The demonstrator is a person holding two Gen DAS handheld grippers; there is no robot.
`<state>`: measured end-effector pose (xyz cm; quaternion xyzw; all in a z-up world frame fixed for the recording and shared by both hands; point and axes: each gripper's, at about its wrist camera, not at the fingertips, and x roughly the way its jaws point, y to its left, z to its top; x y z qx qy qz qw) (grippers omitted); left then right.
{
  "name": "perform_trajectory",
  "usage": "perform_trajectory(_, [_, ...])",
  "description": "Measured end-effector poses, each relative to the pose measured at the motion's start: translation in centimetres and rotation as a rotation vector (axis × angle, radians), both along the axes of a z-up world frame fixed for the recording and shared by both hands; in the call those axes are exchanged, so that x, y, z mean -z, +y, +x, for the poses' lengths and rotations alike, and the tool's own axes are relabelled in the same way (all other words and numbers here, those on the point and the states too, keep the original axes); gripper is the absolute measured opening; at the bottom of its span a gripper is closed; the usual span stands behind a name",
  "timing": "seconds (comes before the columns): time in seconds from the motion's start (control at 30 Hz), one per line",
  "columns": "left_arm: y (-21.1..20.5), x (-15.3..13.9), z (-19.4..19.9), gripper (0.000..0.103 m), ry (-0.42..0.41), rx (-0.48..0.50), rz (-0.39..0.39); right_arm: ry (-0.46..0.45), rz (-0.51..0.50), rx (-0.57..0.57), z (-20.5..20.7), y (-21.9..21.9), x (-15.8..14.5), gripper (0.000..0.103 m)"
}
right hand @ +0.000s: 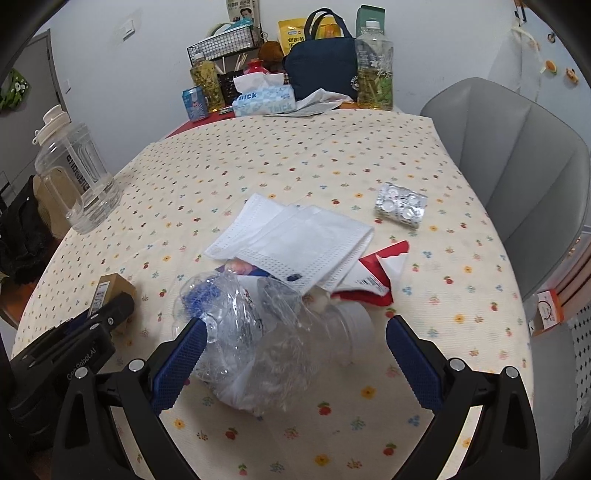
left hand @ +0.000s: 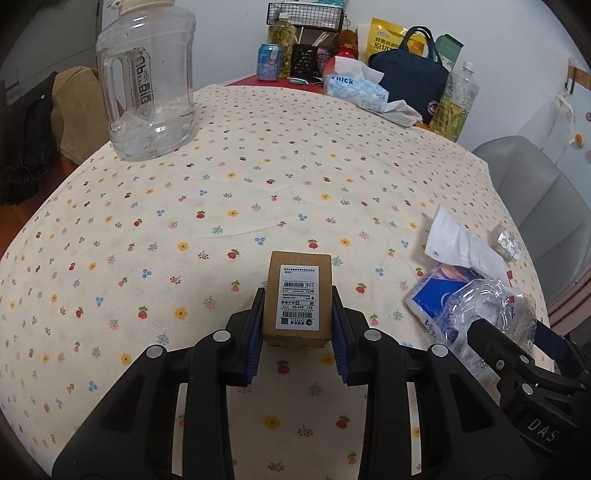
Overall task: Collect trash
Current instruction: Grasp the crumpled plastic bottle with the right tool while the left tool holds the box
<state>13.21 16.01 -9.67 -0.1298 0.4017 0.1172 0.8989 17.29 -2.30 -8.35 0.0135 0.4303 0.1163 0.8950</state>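
My left gripper (left hand: 297, 308) is shut on a small brown cardboard box (left hand: 298, 299) with a white shipping label, low over the flowered tablecloth. The box also shows at the left of the right wrist view (right hand: 112, 290). My right gripper (right hand: 293, 345) is open, its blue pads either side of a crushed clear plastic bottle (right hand: 266, 332). Behind the bottle lie a white face mask (right hand: 295, 240), a red and white wrapper (right hand: 373, 280) and a silver blister pack (right hand: 400, 206). This trash pile shows at the right of the left wrist view (left hand: 469, 291).
A big clear water jug (left hand: 147, 81) stands at the table's left. At the back are a tissue box (right hand: 262, 98), a can (left hand: 269, 61), drink bottles (right hand: 373, 62), a navy bag (right hand: 321, 64) and a wire basket (left hand: 304, 14). A grey chair (right hand: 517, 166) stands at the right.
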Motion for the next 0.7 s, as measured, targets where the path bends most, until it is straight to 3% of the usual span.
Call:
perform_trajectory(0.17, [-0.4, 0.0, 0.3, 0.032, -0.004, 0.013, 0.007, 0.005, 0.033, -0.026, -0.1, -0.1, -0.3, 0.076])
perform_trajectory(0.7, [-3.9, -2.3, -1.4, 0.032, -0.06, 0.066, 0.03, -0.082, 0.027, 0.007, -4.0, -3.3, -3.9, 0.076])
